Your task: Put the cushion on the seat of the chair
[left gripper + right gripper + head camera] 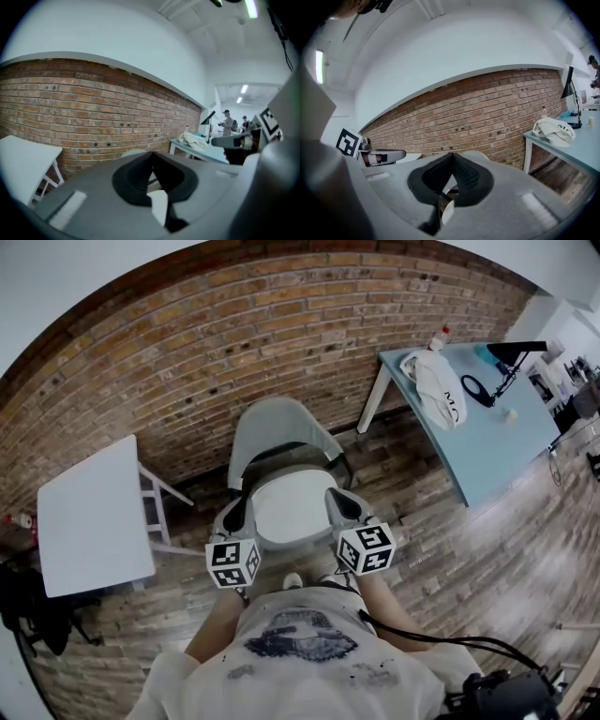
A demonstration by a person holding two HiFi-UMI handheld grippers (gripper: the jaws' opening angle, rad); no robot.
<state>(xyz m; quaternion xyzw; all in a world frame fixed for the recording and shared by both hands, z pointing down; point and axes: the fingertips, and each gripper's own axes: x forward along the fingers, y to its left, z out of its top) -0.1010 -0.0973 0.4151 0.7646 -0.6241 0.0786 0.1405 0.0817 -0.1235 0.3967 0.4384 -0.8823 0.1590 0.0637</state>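
Observation:
A white cushion [287, 507] lies on the seat of the pale grey chair [277, 423], seen from above in the head view. My left gripper [234, 515] hovers over the cushion's left edge and my right gripper [339, 503] over its right edge. In the left gripper view, the left gripper [151, 153] has its black jaws together at the tips with nothing between them. The right gripper [452, 154] looks the same in its own view. Only the top of the chair back [474, 153] shows past the jaws there.
A white table [94, 517] stands to the chair's left. A light blue table [492, 442] to the right carries a white bag [439, 390], a black lamp [511, 357] and a bottle [438, 337]. A brick wall [187, 362] runs behind. People stand far off [228, 124].

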